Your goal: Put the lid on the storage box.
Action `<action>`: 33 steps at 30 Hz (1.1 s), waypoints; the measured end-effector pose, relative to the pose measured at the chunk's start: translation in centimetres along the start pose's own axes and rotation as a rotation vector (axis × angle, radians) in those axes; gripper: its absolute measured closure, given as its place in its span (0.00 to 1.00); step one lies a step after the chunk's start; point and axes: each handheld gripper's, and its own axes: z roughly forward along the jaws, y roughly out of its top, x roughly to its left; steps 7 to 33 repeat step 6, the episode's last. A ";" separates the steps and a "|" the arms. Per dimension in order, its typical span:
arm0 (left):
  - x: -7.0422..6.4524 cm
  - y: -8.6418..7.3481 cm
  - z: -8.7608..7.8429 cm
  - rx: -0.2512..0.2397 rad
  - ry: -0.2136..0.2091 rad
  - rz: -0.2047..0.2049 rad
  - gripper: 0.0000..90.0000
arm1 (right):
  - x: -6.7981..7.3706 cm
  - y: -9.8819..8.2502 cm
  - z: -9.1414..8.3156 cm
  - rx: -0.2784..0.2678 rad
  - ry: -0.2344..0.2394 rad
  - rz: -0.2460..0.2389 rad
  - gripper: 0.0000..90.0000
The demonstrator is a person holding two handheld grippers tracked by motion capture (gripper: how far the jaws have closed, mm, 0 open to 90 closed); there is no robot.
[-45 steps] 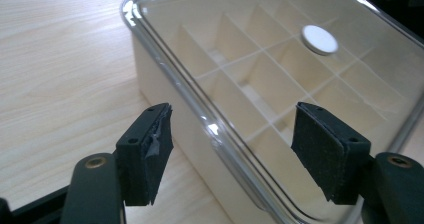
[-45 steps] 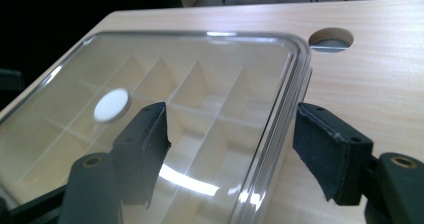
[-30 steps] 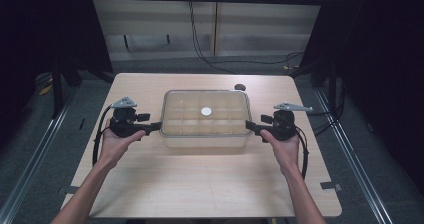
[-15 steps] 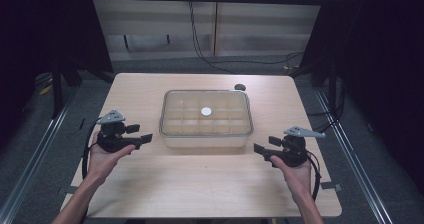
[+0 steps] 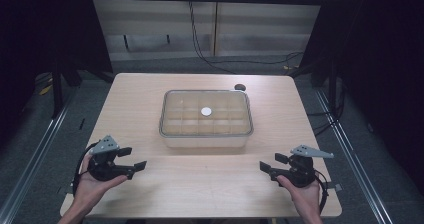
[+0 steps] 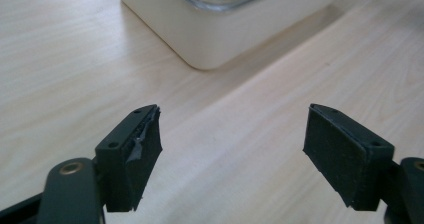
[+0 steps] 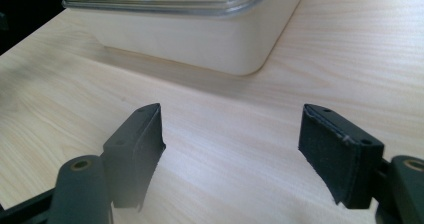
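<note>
Lidded box (image 5: 205, 119) sits mid-table (image 5: 200, 189), both tools apart from it.

A light wood-grain table (image 5: 150, 99) w/ rounded corners is seen from above, set betw. dark floor strips & metal rails. One lidded container (image 5: 206, 118) is carried directly on it: cream-coloured base, clear lid, rounded corners, compartments visible thru the lid, a small white round spot at lid centre. It is placed approx. mid-table, slightly toward the far edge. A small dark round disc (image 5: 240, 87) is found just beyond the container's far right corner, near the far edge, not touching it. In the gripper views, bare wood is shown in front of the container's near corners; its base sits flat on the top.
</note>
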 end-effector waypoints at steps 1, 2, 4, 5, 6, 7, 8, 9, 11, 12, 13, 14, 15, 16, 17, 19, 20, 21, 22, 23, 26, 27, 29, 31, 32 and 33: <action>0.0 0.0 0.0 0.000 0.000 0.000 0.27 | 0.0 0.0 0.0 0.000 0.000 0.000 0.28; -0.2 -0.9 -0.2 0.018 -0.077 -0.096 0.31 | -0.2 -0.5 -0.2 -0.011 -0.005 0.008 0.28; -0.6 -1.9 -0.4 0.001 -0.032 -0.058 0.30 | -0.4 -0.8 -0.3 -0.024 -0.006 0.017 0.28; -0.7 -2.2 -0.3 0.005 -0.006 -0.052 0.32 | -0.6 -1.0 -0.3 -0.042 0.021 0.035 0.28; -0.7 -2.2 -0.3 0.005 -0.006 -0.052 0.31 | -0.9 -1.0 -0.2 -0.038 0.046 0.052 0.28; -0.7 -2.2 -0.3 0.005 -0.006 -0.052 0.31 | -0.9 -1.0 -0.2 -0.038 0.046 0.052 0.28; -0.7 -2.2 -0.3 0.005 -0.006 -0.052 0.31 | -0.9 -1.0 -0.2 -0.038 0.046 0.052 0.28; -0.7 -2.2 -0.3 0.005 -0.006 -0.052 0.31 | -0.9 -1.0 -0.2 -0.038 0.046 0.052 0.28; -0.7 -2.2 -0.3 0.005 -0.006 -0.052 0.31 | -0.9 -1.0 -0.2 -0.038 0.046 0.052 0.28; -0.7 -2.2 -0.3 0.005 -0.006 -0.052 0.31 | -0.9 -1.0 -0.2 -0.038 0.046 0.052 0.28; -0.7 -2.2 -0.3 0.005 -0.006 -0.052 0.31 | -0.9 -1.0 -0.2 -0.038 0.046 0.052 0.28; -0.7 -2.2 -0.3 0.005 -0.006 -0.052 0.31 | -0.9 -1.0 -0.2 -0.038 0.046 0.052 0.28; -0.7 -2.2 -0.3 0.005 -0.006 -0.052 0.31 | -0.9 -1.0 -0.2 -0.038 0.046 0.052 0.28; -0.7 -2.2 -0.3 0.005 -0.006 -0.052 0.31 | -0.9 -1.0 -0.2 -0.038 0.046 0.052 0.28; -0.7 -2.2 -0.3 0.005 -0.006 -0.052 0.31 | -0.9 -1.0 -0.2 -0.038 0.046 0.052 0.28; -0.7 -2.2 -0.3 0.005 -0.006 -0.052 0.31 | -0.9 -1.0 -0.2 -0.038 0.046 0.052 0.28; -0.7 -2.2 -0.3 0.005 -0.006 -0.052 0.31 | -0.9 -1.0 -0.2 -0.038 0.046 0.052 0.28; -0.7 -2.2 -0.3 0.005 -0.006 -0.052 0.31 | -0.9 -1.0 -0.2 -0.038 0.046 0.052 0.28; -0.7 -2.2 -0.3 0.005 -0.006 -0.052 0.31 | -0.9 -1.0 -0.2 -0.038 0.046 0.052 0.28; -0.7 -2.2 -0.3 0.005 -0.006 -0.052 0.31 | -0.9 -1.0 -0.2 -0.038 0.046 0.052 0.28; -0.7 -2.2 -0.3 0.005 -0.006 -0.052 0.31 | -0.9 -1.0 -0.2 -0.038 0.046 0.052 0.28; -0.7 -2.2 -0.3 0.005 -0.006 -0.052 0.31 | -0.9 -1.0 -0.2 -0.038 0.046 0.052 0.28; -0.7 -2.2 -0.3 0.005 -0.006 -0.052 0.31 | -0.9 -1.0 -0.2 -0.038 0.046 0.052 0.28; -0.7 -2.2 -0.3 0.005 -0.006 -0.052 0.31 | -0.9 -1.0 -0.2 -0.038 0.046 0.052 0.28; -0.7 -2.2 -0.3 0.005 -0.006 -0.052 0.31 | -0.9 -1.0 -0.2 -0.038 0.046 0.052 0.28; -0.7 -2.2 -0.3 0.005 -0.006 -0.052 0.31 | -0.9 -1.0 -0.2 -0.038 0.046 0.052 0.28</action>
